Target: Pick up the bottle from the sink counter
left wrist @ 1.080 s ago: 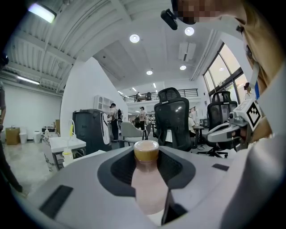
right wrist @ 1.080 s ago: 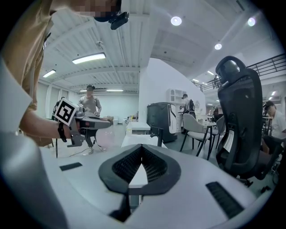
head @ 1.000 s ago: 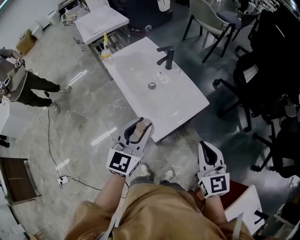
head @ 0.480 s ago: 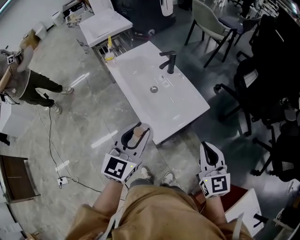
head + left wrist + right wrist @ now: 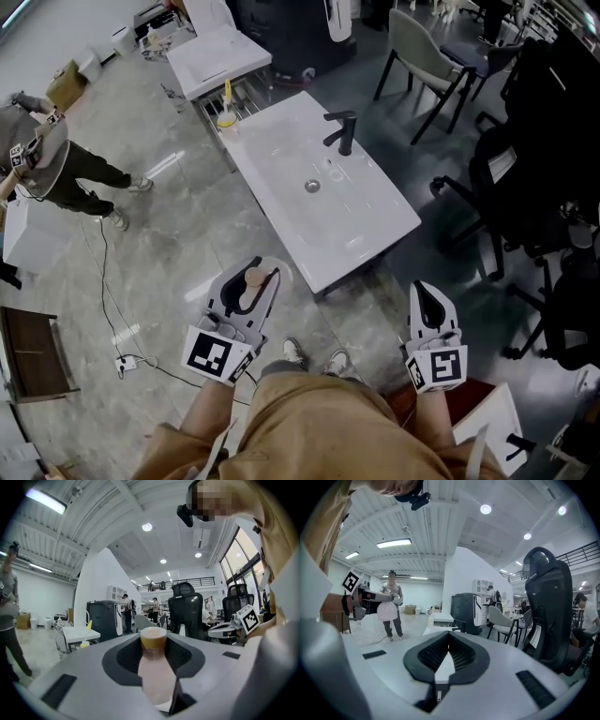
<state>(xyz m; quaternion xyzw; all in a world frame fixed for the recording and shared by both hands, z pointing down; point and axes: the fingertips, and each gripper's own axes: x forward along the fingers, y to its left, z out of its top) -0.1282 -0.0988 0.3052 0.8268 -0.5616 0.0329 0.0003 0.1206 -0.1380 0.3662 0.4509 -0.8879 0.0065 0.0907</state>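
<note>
A pale pink bottle (image 5: pixel 154 677) with a tan cap (image 5: pixel 153 638) lies between the jaws of my left gripper (image 5: pixel 153 644), which is shut on it. In the head view this gripper (image 5: pixel 251 279) hovers over the floor, short of the near corner of the white sink counter (image 5: pixel 281 141). The right gripper view also catches the held bottle (image 5: pixel 386 611) at the left. My right gripper (image 5: pixel 427 300) hangs low at the right, its jaws closed tip to tip (image 5: pixel 449 645) with nothing in them.
A black faucet (image 5: pixel 342 131) stands on the counter, and a yellow-capped bottle (image 5: pixel 226 108) at its far corner. A second white basin (image 5: pixel 217 47) is behind. Chairs (image 5: pixel 427 47) and black office chairs (image 5: pixel 525 178) crowd the right. A person (image 5: pixel 47 159) stands left, a cable (image 5: pixel 122 319) on the floor.
My left gripper has drawn back from the counter's near corner, down and to the left in the head view, carrying the bottle. The right gripper has stayed about where it was.
</note>
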